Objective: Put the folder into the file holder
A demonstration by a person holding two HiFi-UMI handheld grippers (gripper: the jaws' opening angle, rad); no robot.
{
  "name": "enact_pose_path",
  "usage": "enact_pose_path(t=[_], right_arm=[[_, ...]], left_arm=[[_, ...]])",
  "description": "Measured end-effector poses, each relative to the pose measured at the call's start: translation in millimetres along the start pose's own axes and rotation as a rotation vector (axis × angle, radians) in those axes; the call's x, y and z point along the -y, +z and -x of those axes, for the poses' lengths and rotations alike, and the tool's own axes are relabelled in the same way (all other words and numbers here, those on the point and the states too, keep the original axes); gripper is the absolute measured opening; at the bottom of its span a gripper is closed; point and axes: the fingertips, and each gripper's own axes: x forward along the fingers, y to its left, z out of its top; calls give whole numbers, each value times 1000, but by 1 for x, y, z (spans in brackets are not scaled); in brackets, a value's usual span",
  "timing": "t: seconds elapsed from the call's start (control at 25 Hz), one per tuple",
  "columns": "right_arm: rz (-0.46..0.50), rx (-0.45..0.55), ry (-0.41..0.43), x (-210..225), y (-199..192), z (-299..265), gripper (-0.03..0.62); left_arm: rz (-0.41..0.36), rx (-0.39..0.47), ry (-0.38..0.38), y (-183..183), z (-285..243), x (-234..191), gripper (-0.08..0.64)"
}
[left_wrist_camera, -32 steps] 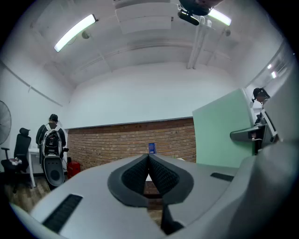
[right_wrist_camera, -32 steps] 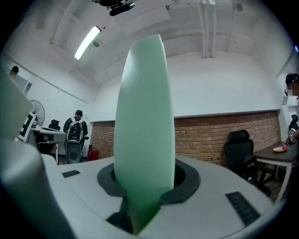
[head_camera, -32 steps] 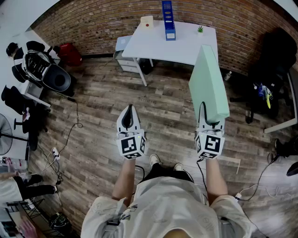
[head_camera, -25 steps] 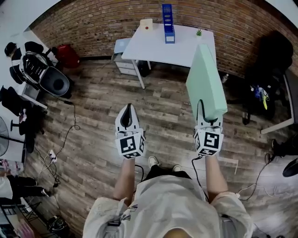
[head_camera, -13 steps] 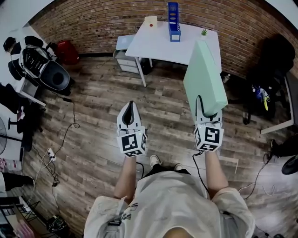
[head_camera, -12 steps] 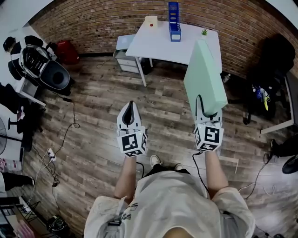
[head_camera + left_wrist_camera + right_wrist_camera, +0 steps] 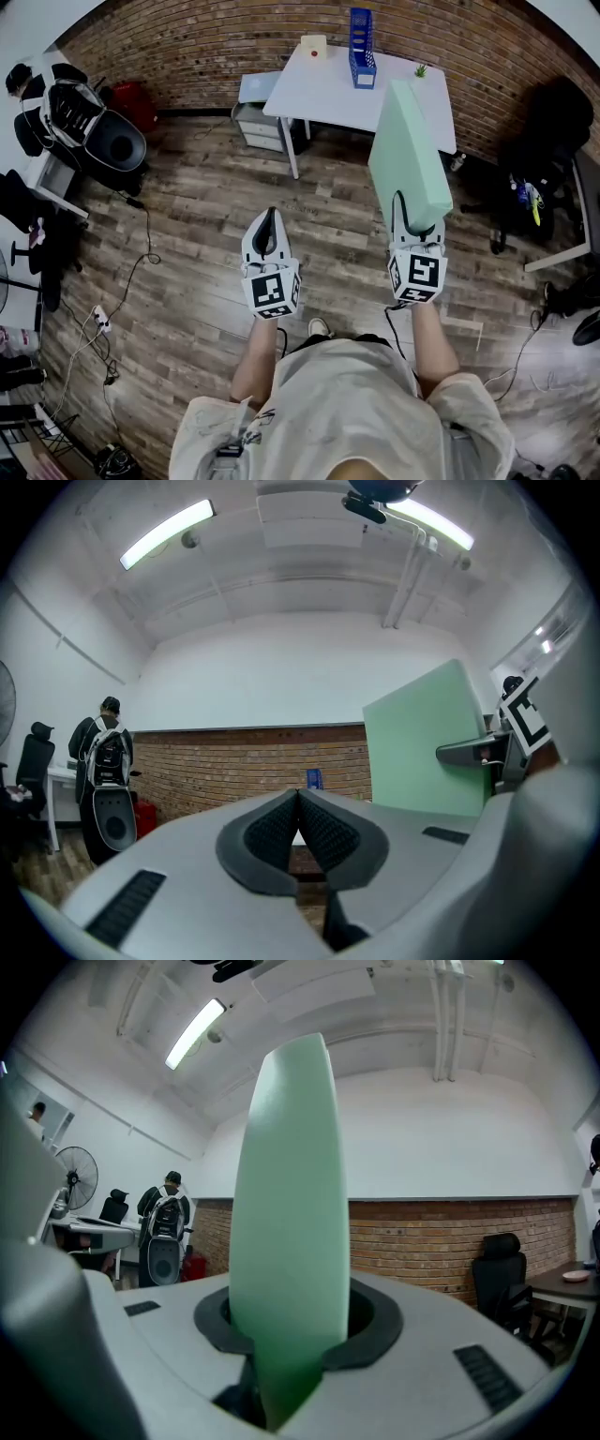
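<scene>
Carry step: green folder (image 7: 405, 150), upright, clamped in your right gripper (image 7: 416, 217), well apart from the blue file holder (image 7: 362, 36) on the desk (image 7: 328, 89); left gripper (image 7: 266, 223) closed, empty; next, line it over a slot.

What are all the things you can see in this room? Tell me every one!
folder: one, pale green, held out ahead on the right
file holder: one, blue, on the table
table: one, white, by the brick wall
plant: one, green, on the table, right of the file holder
drawer unit: one, pale, at the table's left end
office chair: one, black, far right
left gripper: one, white, jaws shut, empty
right gripper: one, white, jaws shut on the folder
</scene>
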Motion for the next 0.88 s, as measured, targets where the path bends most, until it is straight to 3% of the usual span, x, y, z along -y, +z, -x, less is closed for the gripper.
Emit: enact_pose_path(t=[0.48,0.88], right_arm=[[14,-22,-17,-23,-10,-2,150],[-35,-60,-24,-10,-48,-47,150]], left_arm=[[28,-40,3,-29,7,-30,14],[8,-104,-8,-59,-46,-31,14]])
